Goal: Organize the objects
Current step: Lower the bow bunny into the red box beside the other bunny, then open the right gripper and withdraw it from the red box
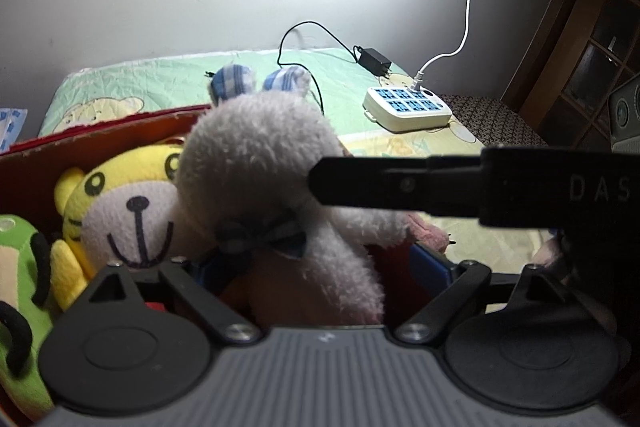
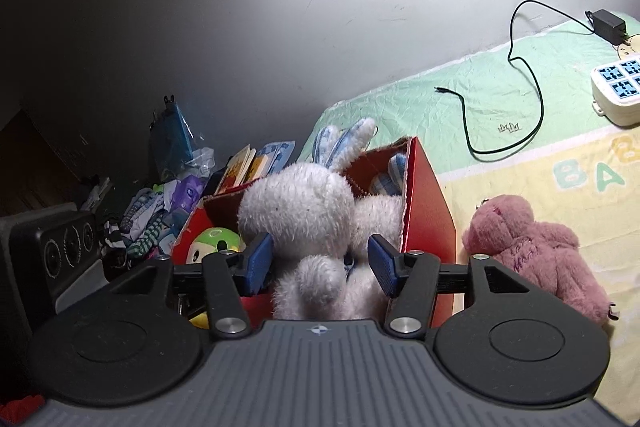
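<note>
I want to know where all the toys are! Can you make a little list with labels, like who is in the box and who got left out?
box: red cardboard box on the bed
in the box: white bunny, yellow tiger, green toy
left out: pink teddy, lying on the blanket right of the box
right tool: open, blue pads either side of the bunny
left tool: fingers hidden behind the bunny, cannot tell
also on the bed: white power strip, black charger

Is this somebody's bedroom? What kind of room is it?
Probably a bedroom. There's a bed with a pastel cartoon sheet, a red box full of plush toys like the white bunny, and books and clothes piled by the wall.
</note>
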`<state>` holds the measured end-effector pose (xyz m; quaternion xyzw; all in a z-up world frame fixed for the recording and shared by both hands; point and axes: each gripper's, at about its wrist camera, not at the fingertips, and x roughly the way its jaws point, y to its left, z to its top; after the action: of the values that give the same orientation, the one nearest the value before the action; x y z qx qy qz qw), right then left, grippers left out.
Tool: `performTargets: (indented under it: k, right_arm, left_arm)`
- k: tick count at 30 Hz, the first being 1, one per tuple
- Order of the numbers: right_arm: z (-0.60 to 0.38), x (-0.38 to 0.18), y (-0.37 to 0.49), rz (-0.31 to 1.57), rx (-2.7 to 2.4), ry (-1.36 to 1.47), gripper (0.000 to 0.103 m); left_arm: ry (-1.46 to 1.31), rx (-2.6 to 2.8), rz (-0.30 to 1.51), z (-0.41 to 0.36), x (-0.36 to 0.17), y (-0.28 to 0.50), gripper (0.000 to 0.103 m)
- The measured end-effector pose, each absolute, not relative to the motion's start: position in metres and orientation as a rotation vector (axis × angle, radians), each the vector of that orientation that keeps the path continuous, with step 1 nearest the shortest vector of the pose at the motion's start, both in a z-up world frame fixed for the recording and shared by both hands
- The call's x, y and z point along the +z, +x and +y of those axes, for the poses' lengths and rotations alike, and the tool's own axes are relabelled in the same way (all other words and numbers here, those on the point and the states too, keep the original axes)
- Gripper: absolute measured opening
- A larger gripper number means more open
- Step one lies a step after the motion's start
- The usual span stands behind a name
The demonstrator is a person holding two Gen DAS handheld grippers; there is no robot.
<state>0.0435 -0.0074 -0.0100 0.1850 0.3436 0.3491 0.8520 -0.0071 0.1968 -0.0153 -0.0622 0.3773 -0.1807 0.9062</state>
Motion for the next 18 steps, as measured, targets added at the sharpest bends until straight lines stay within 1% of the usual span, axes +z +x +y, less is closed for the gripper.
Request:
performTargets:
  k: [1,2,3,5,12,18]
  right_arm:
    - [-0.009,-0.009,0.045,0.716,0.726,0.395,0.054]
    - [-0.009,-0.010,0.046,0.712,0.724,0.401,0.049]
    - [-0.009,-0.011,0.049,0.716,0.730,0.419,0.042]
    - [-0.008,-0.014,0.053,0.732,0.740,0.455,0.039]
    - [0.004,-0.025,0.057,0.812,0.712,0.433,0.036]
    - [-0.004,-0.024,0.055,0.824,0.719,0.474,0.036]
  left_arm:
    - [-0.134,-0.376,0.780,0.197,-0.015,-0.007,0.091]
    - [-0.133,-0.379,0.780,0.197,-0.015,-0.008,0.091]
    - [-0.129,-0.382,0.781,0.197,-0.016,-0.008,0.091]
    - [-0.129,-0.387,0.791,0.196,-0.017,-0.007,0.091]
    - [-0.142,-0.393,0.814,0.198,-0.021,-0.005,0.091]
    - [-0.135,-0.400,0.815,0.199,-0.017,-0.011,0.093]
